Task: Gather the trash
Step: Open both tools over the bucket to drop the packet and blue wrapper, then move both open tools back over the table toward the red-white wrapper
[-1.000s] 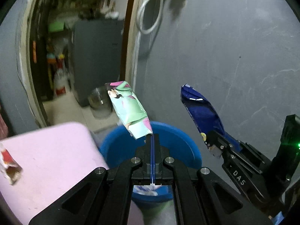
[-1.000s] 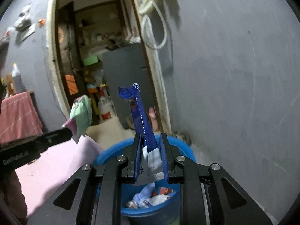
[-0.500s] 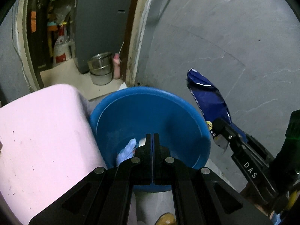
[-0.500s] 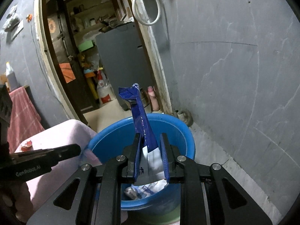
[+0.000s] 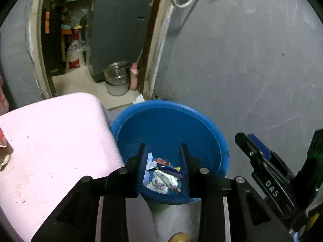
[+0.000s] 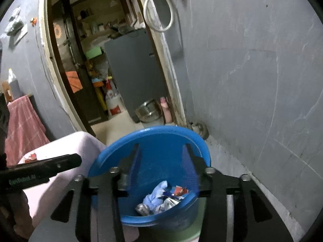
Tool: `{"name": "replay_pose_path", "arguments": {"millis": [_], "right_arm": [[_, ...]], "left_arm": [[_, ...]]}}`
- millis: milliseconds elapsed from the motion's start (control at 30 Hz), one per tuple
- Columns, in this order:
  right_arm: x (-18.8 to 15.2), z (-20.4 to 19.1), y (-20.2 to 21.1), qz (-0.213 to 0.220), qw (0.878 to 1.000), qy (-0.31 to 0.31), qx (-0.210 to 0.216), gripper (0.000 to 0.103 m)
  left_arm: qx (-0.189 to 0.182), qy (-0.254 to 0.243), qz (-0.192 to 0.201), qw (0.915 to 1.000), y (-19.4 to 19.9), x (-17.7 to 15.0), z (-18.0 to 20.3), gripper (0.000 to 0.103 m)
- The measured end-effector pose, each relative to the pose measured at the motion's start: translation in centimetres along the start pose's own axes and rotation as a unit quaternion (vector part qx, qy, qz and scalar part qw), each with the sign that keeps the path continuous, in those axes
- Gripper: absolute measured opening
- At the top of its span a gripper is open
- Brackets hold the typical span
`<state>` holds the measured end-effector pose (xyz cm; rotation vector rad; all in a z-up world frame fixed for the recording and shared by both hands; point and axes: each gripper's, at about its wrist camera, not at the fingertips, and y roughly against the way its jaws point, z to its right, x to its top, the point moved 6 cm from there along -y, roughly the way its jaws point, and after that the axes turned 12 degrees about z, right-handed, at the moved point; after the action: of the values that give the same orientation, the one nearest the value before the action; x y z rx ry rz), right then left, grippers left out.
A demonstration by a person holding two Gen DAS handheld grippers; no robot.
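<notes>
Wrappers are piling up in the bottom of the blue basin point(image 5: 167, 125), and that basin is our landmark for everything here. We are hovering both grippers right above its mouth. The left gripper point(image 5: 164, 167) is spreading its jaws as we speak, and we are seeing nothing between them but the heap below. The right gripper point(image 6: 161, 167) is widening too, its jaws blurred with the motion, and nothing is sitting between them either.

Down inside the basin we are looking at the crumpled trash point(image 5: 164, 175): foil-looking packets, a pale blue wad, a red-and-white scrap. We are judging all of it as featherweight, soft and crinkly, with slick film surfaces that could slide out of a loose pinch. Nothing fragile, so a firm squeeze should do no harm.

Just left of the basin, the pink table point(image 5: 52, 141) is touching or nearly touching its rim. At the table's far left edge, well away from the basin, a torn red wrapper point(image 5: 3, 143) is lying flat, half cut off by the frame.

For that one we are reckoning on pinching a raised, crumpled edge or a folded corner rather than the flat middle, since flat film tends to hug the tabletop. The right wrist view is showing the same scrap point(image 6: 32, 156) beyond the left gripper's finger.
</notes>
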<state>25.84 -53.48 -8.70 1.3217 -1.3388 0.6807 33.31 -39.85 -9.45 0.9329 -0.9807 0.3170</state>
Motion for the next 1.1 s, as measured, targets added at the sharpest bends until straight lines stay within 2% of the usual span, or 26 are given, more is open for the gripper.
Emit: {"name": "replay_pose_path", "arguments": {"millis": [133,200,333,400,433,467,500,567,600,767,1100], "right_arm": [[1.0,-0.8,1.3,0.035,0.999,-0.001,0.006,0.061],[1.5,-1.3,1.9,0.051,0.999,-0.003,0.010,0.080],[3.0,-2.8,4.2,0.107,0.994,0.004,0.018,0.091],[3.6,-3.8,5.1,0.129,0.991,0.009,0.023,0.103],[3.7,-4.1,5.5,0.137,0.990,0.009,0.027,0.103],[4.0,-4.6,6.0,0.147,0.989,0.009,0.033,0.103],[4.2,-5.1,6.3,0.153,0.988,0.009,0.036,0.103],[4.6,-6.2,6.9,0.164,0.985,0.008,0.044,0.103],[4.8,-6.8,7.2,0.169,0.984,0.007,0.049,0.103],[5.8,-10.2,8.9,0.188,0.979,0.017,0.070,0.103],[7.0,-16.4,11.7,0.219,0.968,0.022,0.120,0.103]], "left_arm": [[0.011,0.012,0.030,0.9994,2.3,1.6,-1.0,0.045],[0.017,0.020,0.052,0.9983,3.8,2.5,-1.8,0.049],[0.036,0.033,0.102,0.9936,6.8,4.2,-3.6,0.066],[0.043,0.038,0.125,0.9905,8.4,5.0,-4.6,0.078],[0.048,0.040,0.138,0.9884,9.1,5.3,-5.0,0.084],[0.052,0.042,0.156,0.9855,10.2,5.7,-5.5,0.084],[0.055,0.041,0.165,0.9839,10.9,5.9,-5.9,0.084],[0.069,0.036,0.178,0.9810,12.3,6.5,-6.7,0.095],[0.076,0.036,0.185,0.9791,13.0,6.7,-7.2,0.096],[0.095,0.037,0.216,0.9710,16.9,7.1,-9.7,0.097],[0.160,0.024,0.267,0.9498,24.5,6.4,-14.7,0.098]]}}
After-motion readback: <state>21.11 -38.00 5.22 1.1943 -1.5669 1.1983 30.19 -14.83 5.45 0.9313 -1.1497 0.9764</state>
